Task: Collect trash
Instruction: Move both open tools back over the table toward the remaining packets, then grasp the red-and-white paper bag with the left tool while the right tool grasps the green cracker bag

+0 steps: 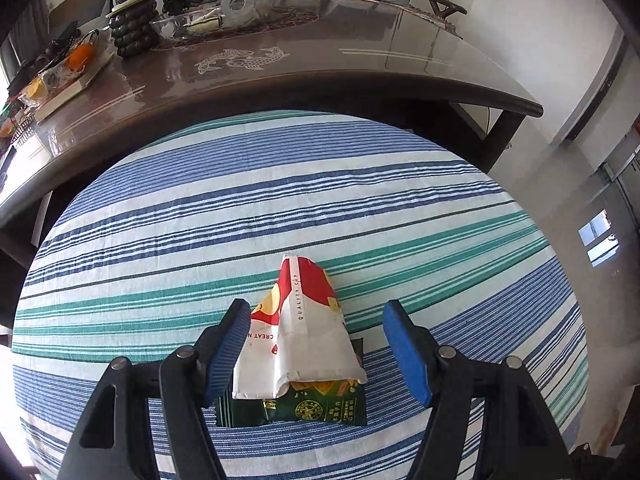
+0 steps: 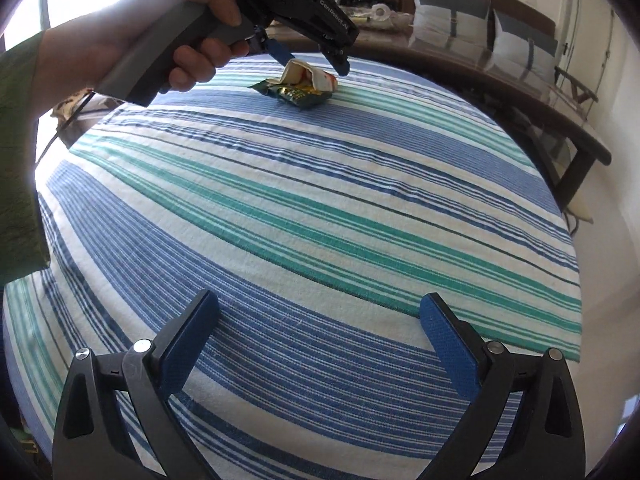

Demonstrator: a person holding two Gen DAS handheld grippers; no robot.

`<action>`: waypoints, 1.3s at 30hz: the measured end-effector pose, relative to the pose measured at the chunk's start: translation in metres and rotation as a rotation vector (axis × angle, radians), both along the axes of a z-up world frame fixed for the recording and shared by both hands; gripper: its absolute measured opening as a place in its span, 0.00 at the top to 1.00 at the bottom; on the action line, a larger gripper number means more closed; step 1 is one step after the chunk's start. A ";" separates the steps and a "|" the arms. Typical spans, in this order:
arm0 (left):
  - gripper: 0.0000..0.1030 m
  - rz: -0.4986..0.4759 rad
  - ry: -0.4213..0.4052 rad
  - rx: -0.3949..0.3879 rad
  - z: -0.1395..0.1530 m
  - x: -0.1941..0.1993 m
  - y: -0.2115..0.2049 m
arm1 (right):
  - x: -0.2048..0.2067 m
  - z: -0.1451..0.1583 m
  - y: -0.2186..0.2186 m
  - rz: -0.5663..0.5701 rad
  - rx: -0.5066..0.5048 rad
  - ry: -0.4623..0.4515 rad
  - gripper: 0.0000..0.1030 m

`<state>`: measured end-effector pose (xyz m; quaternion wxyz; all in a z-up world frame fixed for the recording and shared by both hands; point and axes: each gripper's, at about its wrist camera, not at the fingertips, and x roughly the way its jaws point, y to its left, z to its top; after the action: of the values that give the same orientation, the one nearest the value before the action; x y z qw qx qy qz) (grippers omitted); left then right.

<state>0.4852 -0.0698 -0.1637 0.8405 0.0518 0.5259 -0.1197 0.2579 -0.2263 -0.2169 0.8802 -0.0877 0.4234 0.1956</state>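
Left gripper (image 1: 316, 326) fingers spread — straddling cup (image 1: 298, 332).

Both grippers have black frames, silver rivets and ribbed blue pads (image 1: 404, 348). The left gripper (image 2: 308, 58) has a grey handle and white lettering. The person wears a green sleeve (image 2: 20, 152).

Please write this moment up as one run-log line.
left hand-held gripper: open, straddling crushed red-and-white paper cup lying on green foil snack wrapper | right hand-held gripper: open, empty | surface: striped tablecloth
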 end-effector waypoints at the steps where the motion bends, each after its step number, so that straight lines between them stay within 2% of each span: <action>1: 0.43 -0.013 -0.011 0.024 -0.002 -0.001 -0.003 | 0.001 0.000 0.000 0.000 0.000 0.000 0.02; 2: 0.68 -0.026 -0.012 0.052 -0.005 -0.001 -0.004 | 0.001 0.000 0.000 0.000 0.000 0.000 0.02; 3: 0.68 -0.027 -0.035 0.065 -0.004 -0.003 -0.005 | 0.001 0.000 0.000 0.001 0.001 0.001 0.02; 5: 0.69 -0.006 -0.076 0.071 0.003 -0.007 0.000 | 0.002 0.000 0.001 0.002 0.002 0.003 0.02; 10: 0.69 0.081 -0.145 -0.069 0.042 -0.040 0.041 | 0.003 0.000 0.001 0.001 0.002 0.003 0.01; 12: 0.69 0.099 -0.174 -0.070 0.051 -0.066 0.061 | 0.003 0.000 0.001 0.001 0.002 0.003 0.01; 15: 0.69 0.123 -0.208 -0.034 0.049 -0.113 0.087 | 0.003 0.000 0.001 0.001 0.002 0.004 0.01; 18: 0.69 0.162 -0.205 -0.037 0.035 -0.155 0.111 | 0.002 0.000 0.002 0.004 0.004 0.010 0.02; 21: 0.69 0.187 -0.223 -0.034 0.020 -0.184 0.120 | 0.007 0.004 0.003 0.041 0.068 0.034 0.02; 23: 0.68 0.193 -0.237 -0.034 0.009 -0.193 0.123 | 0.020 0.006 0.011 0.062 0.058 0.034 0.02; 26: 0.66 0.181 -0.192 -0.062 -0.008 -0.194 0.127 | 0.054 0.002 0.026 0.110 0.015 0.050 0.02; 33: 0.65 0.143 -0.229 -0.032 -0.013 -0.200 0.122 | 0.139 -0.003 0.064 0.251 -0.020 0.037 0.00; 39: 0.65 0.128 -0.236 -0.023 -0.014 -0.204 0.119 | 0.196 0.000 0.095 0.261 -0.027 0.053 0.03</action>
<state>0.2810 0.0494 -0.1780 0.9029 0.0222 0.4242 -0.0651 0.4541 -0.1314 -0.2173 0.8345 -0.1488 0.4341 0.3050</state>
